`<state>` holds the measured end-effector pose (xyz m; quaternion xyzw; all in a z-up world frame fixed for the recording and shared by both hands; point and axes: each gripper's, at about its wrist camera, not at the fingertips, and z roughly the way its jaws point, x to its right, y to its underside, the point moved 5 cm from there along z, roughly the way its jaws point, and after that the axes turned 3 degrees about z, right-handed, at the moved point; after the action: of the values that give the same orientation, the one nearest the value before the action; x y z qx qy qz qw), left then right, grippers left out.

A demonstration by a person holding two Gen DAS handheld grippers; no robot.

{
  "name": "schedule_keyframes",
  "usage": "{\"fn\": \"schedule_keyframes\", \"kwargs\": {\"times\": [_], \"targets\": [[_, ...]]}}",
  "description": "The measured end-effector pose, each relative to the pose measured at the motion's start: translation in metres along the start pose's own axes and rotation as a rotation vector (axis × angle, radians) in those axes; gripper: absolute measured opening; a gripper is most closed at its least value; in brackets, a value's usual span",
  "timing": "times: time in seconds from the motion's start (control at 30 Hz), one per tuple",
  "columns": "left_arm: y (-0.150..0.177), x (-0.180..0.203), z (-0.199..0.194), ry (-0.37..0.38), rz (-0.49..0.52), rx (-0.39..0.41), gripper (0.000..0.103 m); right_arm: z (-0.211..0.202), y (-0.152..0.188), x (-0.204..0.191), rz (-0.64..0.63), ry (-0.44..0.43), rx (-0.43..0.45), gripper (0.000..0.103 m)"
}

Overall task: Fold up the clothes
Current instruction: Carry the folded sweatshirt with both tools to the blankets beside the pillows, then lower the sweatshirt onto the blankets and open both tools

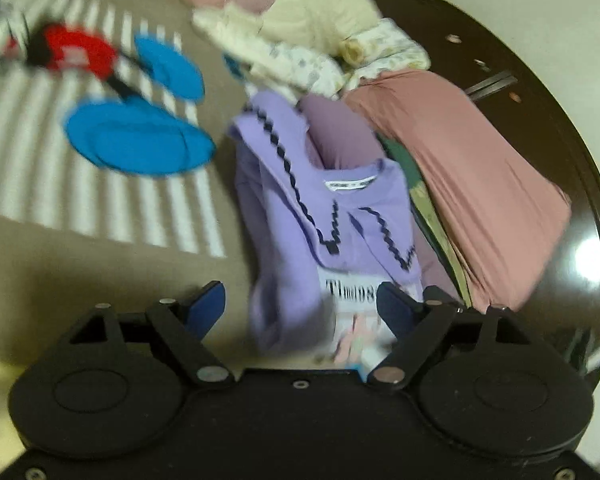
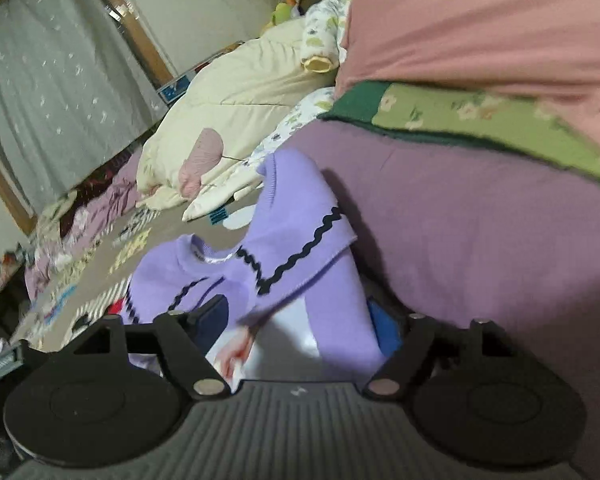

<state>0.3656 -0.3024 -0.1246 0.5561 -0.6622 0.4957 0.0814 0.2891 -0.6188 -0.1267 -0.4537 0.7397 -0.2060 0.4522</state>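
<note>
A lilac sweater (image 1: 300,216) with black wavy trim, a white neck label and a printed front lies folded on the bed. It rests against a stack of folded clothes: a mauve piece (image 1: 340,136), a green floral piece (image 1: 432,216) and a pink piece (image 1: 480,184). My left gripper (image 1: 300,308) hovers over the sweater's near end, jaws wide apart and holding nothing. In the right wrist view my right gripper (image 2: 298,324) is open with a fold of the lilac sweater (image 2: 296,216) lying loose between its fingers. The mauve piece (image 2: 480,220) fills the right side of that view.
The bedsheet (image 1: 100,200) has grey stripes and a cartoon print with blue shapes (image 1: 140,140). A cream quilt (image 2: 240,100) and a white floral garment (image 1: 340,56) lie farther back. Dark wood (image 1: 540,80) borders the stack. A curtain (image 2: 40,100) hangs at far left.
</note>
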Motion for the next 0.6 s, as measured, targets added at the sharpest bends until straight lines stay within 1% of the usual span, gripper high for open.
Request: {"fn": "schedule_keyframes", "kwargs": {"times": [0.1,0.13,0.23,0.3,0.33,0.37,0.43,0.47,0.53,0.6], "targets": [[-0.006,0.001,-0.078,-0.024,0.082,0.067,0.083,-0.034,-0.011,-0.011,-0.133,0.036,-0.026,0.075],[-0.011,0.002,-0.102,-0.022,0.099,0.099,0.083,-0.046,-0.019,-0.014,-0.183,0.051,-0.021,0.075],[-0.025,0.006,-0.205,-0.035,0.177,0.214,0.084,-0.085,-0.051,-0.020,-0.315,0.102,0.013,0.075],[-0.033,0.012,-0.274,-0.070,0.238,0.297,0.087,-0.113,-0.080,-0.019,-0.373,0.144,0.050,0.075],[-0.036,0.015,-0.310,-0.089,0.266,0.340,0.091,-0.124,-0.095,-0.017,-0.394,0.167,0.062,0.075],[-0.032,0.016,-0.344,-0.104,0.280,0.379,0.095,-0.135,-0.109,-0.013,-0.416,0.198,0.073,0.075],[-0.025,0.017,-0.413,-0.132,0.306,0.456,0.097,-0.157,-0.139,-0.006,-0.442,0.273,0.101,0.075],[-0.016,0.016,-0.446,-0.146,0.307,0.490,0.098,-0.169,-0.154,-0.003,-0.450,0.314,0.120,0.075],[0.005,0.011,-0.495,-0.178,0.301,0.557,0.098,-0.190,-0.178,0.003,-0.451,0.373,0.162,0.075],[0.027,0.005,-0.534,-0.197,0.301,0.613,0.098,-0.209,-0.191,0.001,-0.400,0.368,0.197,0.075]]}}
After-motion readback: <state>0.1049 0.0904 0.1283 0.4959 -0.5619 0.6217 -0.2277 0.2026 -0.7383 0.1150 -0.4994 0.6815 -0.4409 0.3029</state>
